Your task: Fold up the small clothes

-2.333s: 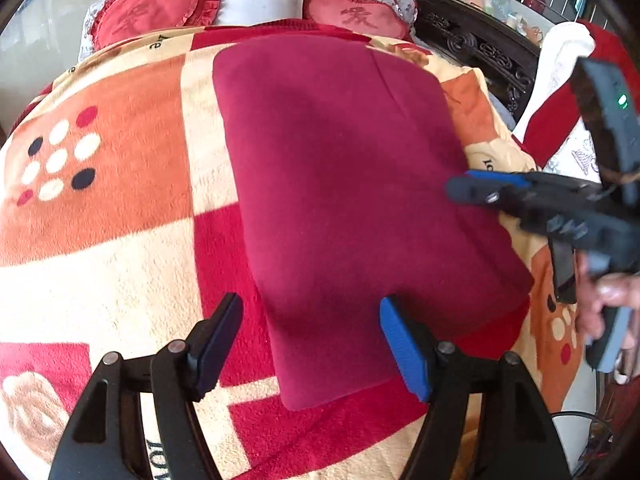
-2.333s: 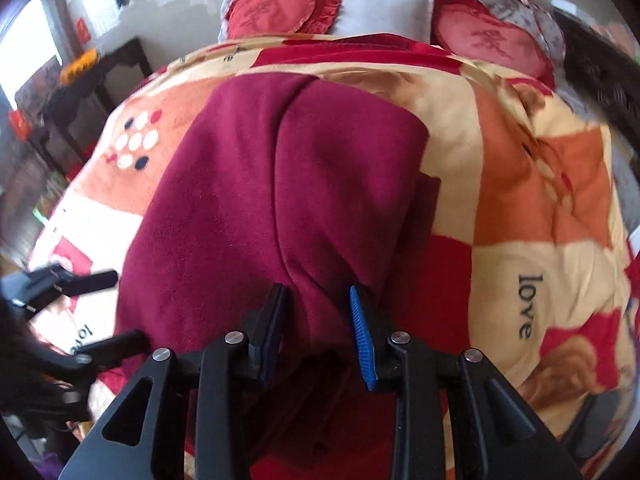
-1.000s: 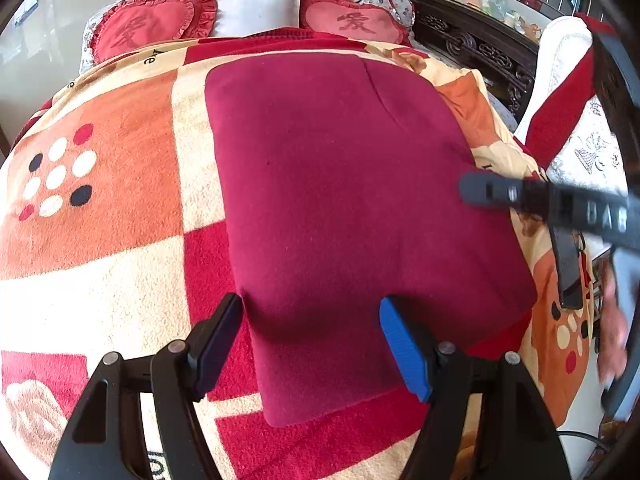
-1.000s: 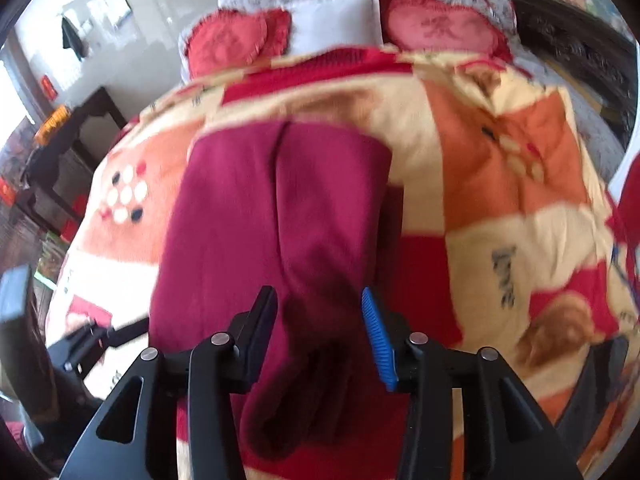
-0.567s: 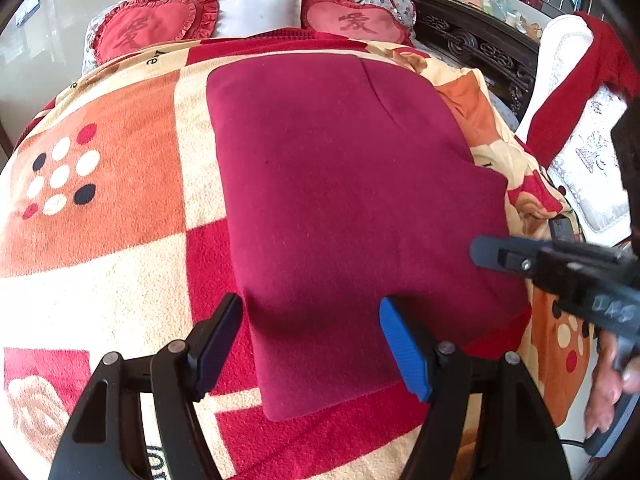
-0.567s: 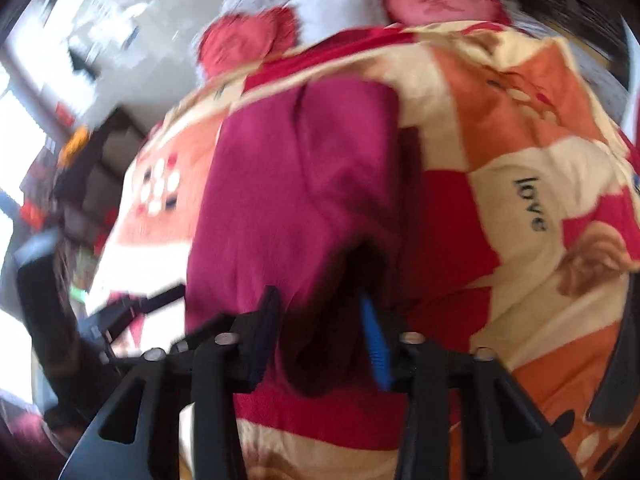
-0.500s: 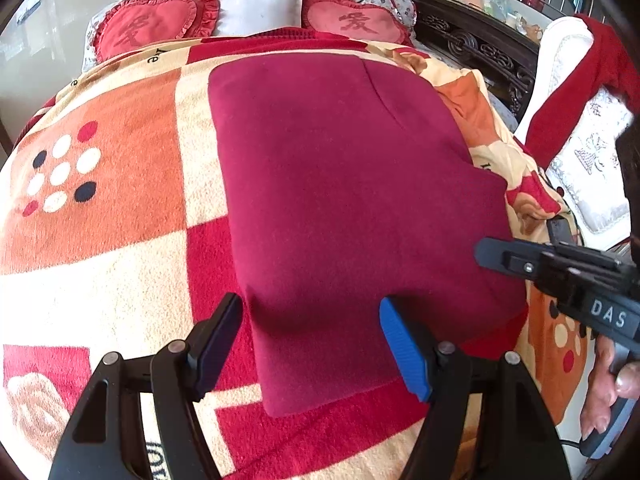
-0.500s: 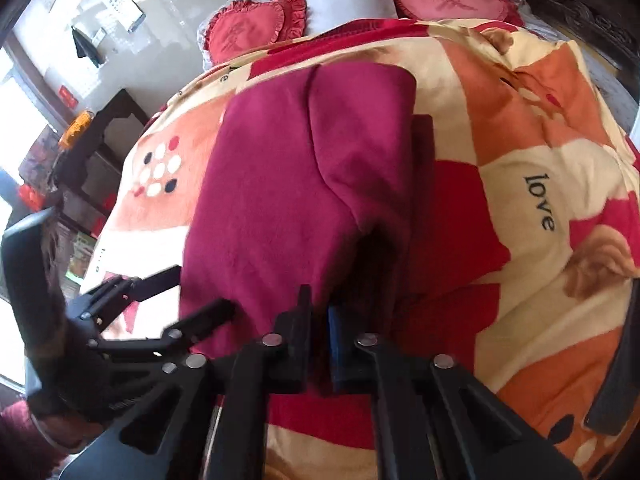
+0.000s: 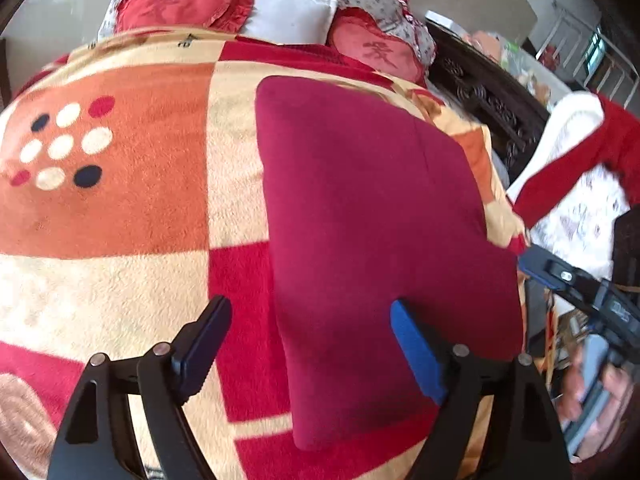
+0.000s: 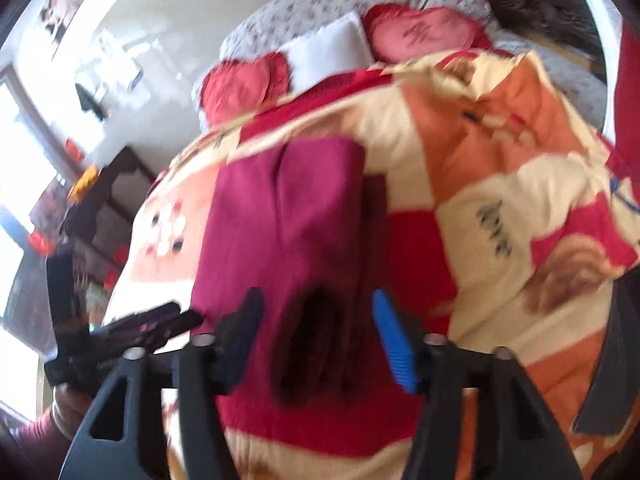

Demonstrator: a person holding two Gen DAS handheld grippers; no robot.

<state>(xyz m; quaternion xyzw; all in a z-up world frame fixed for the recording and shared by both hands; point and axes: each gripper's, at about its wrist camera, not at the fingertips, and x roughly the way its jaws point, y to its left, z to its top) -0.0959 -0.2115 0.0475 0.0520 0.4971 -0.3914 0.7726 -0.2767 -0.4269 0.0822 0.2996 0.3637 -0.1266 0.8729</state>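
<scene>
A dark red garment lies folded flat on the patterned blanket; it also shows in the right wrist view. My left gripper is open and empty, its fingers straddling the garment's near left edge just above it. My right gripper is open and empty over the garment's near end, where a dark fold opening shows. The right gripper also shows at the right edge of the left wrist view. The left gripper shows at the left of the right wrist view.
Two red heart cushions and a white pillow lie at the head of the bed. A dark carved wooden frame runs along the right side. A red and white cloth hangs at the right. Dark furniture stands left of the bed.
My right gripper closed on the garment's near end half a second ago, and has now opened and let go. The left gripper has shifted left while staying open.
</scene>
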